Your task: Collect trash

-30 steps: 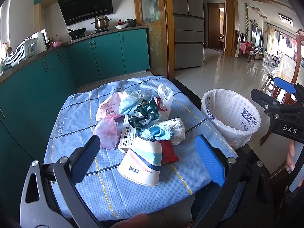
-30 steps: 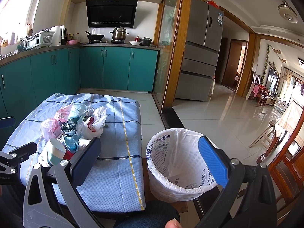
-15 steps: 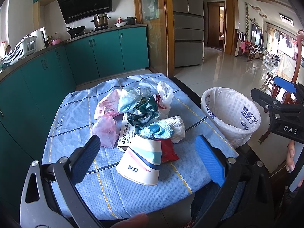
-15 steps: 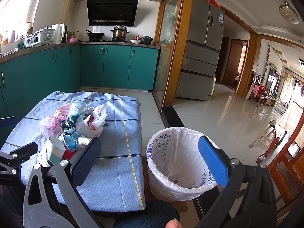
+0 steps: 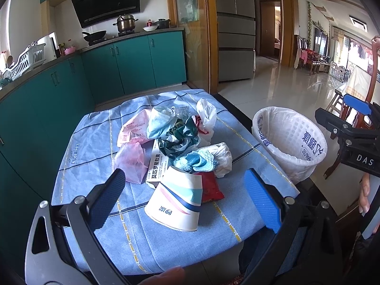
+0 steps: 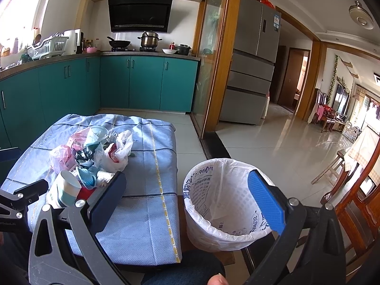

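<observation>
A pile of trash lies on a table under a blue cloth (image 5: 90, 147): a paper cup (image 5: 177, 204) on its side nearest me, a red wrapper (image 5: 210, 186), a white box (image 5: 158, 163), a pink bag (image 5: 130, 159), a dark green wrapper (image 5: 180, 137) and white bags (image 5: 206, 116). A bin with a white liner (image 5: 289, 140) stands right of the table. My left gripper (image 5: 185, 201) is open and empty, hovering just before the cup. My right gripper (image 6: 190, 194) is open and empty, above the bin (image 6: 225, 201), with the pile (image 6: 95, 156) to its left.
Teal kitchen cabinets (image 5: 133, 64) run along the left and back, with a stove, pots and a dish rack on the counter. A fridge (image 6: 251, 71) stands behind a wooden door frame. Wooden chairs (image 6: 351, 190) stand right of the bin on tiled floor.
The left gripper has edged slightly toward the pile, so the cup sits a little lower and nearer. The right gripper has barely moved. Both stay open.
</observation>
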A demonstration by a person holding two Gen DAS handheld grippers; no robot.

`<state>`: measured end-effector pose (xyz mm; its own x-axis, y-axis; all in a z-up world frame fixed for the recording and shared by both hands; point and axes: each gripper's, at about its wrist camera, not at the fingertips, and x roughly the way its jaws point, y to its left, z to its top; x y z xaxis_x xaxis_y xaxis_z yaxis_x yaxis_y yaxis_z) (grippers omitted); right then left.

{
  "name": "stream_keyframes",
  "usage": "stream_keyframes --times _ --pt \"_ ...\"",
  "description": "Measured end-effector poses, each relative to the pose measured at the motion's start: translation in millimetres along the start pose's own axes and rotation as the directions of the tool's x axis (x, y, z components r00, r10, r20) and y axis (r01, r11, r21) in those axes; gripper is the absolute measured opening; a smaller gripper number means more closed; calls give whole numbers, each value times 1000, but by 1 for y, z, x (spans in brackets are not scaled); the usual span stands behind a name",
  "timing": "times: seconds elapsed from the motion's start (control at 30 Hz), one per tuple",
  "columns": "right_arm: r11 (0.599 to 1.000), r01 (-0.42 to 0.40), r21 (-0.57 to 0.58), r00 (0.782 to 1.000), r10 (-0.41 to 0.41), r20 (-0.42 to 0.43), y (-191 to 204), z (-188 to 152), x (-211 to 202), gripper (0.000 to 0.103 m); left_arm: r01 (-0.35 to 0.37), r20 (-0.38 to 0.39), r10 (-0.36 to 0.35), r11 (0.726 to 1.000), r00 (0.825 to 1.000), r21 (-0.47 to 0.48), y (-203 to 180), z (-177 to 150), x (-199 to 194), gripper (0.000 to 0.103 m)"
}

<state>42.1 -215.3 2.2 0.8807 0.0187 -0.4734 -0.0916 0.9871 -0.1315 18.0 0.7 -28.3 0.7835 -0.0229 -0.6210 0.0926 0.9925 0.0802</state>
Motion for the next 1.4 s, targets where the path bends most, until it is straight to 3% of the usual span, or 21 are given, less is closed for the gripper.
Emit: stream_keyframes --times 0.13,0.27,0.37,0.47,0.53,0.63,0.83,0.9,0.97,1.07,1.13,1.2,1.23,1.4 --pt "1000 -7 -1 1000 7 -9 2 -1 5 100 -1 -16 1 1000 1000 1 1 -1 6 100" --pt "996 -84 41 996 85 -30 3 -3 12 100 -93 -9 93 995 996 -30 33 -1 13 100" --pt "967 -237 89 966 244 -81 13 -9 28 100 -133 -61 125 981 990 -138 80 -8 22 100" --pt "927 -357 113 919 370 -136 41 -19 50 100 -172 -111 152 964 982 -203 114 -22 26 100" --pt "917 -387 97 899 398 -183 65 -25 65 100 -187 -137 159 957 978 -220 126 -30 28 100" --pt "903 -424 65 878 428 -215 92 -25 76 98 -140 -161 105 964 981 -226 129 -41 30 100" --pt "933 -358 -27 919 347 -187 115 -3 80 96 25 -162 -40 995 986 -93 82 -44 46 100" --pt "948 -317 -34 936 307 -170 105 2 77 96 102 -172 -99 995 980 7 58 -38 62 100" --pt "957 -291 -16 946 285 -156 91 5 72 96 131 -198 -114 988 974 78 37 -33 79 100" --pt "966 -258 10 952 256 -167 70 2 74 96 192 -257 -157 975 954 116 20 -30 104 100" --pt "971 -236 21 954 236 -184 61 -4 77 96 224 -286 -189 970 939 96 21 -30 115 96" --pt "973 -228 33 951 230 -208 53 -11 81 96 235 -301 -206 970 931 62 26 -31 119 82" --pt "972 -230 36 948 233 -218 52 -15 84 96 241 -294 -219 970 930 40 31 -32 117 82" --pt "950 -307 51 906 308 -290 64 -35 98 96 165 -269 -163 986 949 -13 63 -38 105 81"
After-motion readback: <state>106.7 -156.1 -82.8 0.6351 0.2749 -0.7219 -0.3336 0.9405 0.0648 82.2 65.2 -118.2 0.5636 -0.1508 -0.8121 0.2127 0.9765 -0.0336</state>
